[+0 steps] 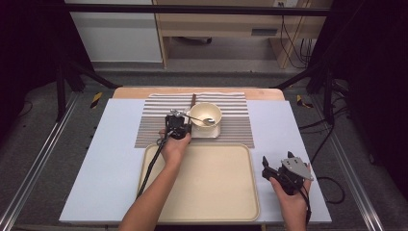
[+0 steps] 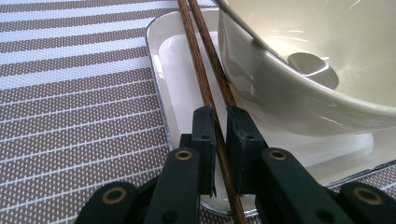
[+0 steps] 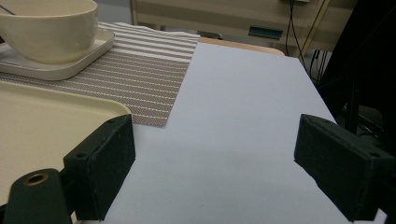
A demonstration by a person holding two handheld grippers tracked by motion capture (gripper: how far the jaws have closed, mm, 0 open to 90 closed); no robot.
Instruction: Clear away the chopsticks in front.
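Jaws of left gripper [image 2: 221, 126] pinched on wooden chopsticks [image 2: 205, 70], lying on white plate [image 2: 156, 51] beside bowl [image 2: 280, 93] near placemat's [image 2: 70, 93] far edge. Grasping step, by appearance; next, a straight lift clear of bowl wall and spoon [image 1: 202, 120]. Right gripper [image 3: 215, 163] agape, idle beyond tray's [image 1: 202, 183] right edge.

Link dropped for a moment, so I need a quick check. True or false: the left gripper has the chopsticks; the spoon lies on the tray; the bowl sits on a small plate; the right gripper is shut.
1. The left gripper has its jaws around the chopsticks: true.
2. The spoon lies on the tray: false, it rests in the bowl.
3. The bowl sits on a small plate: true.
4. The right gripper is shut: false, its jaws stand wide apart over the table.
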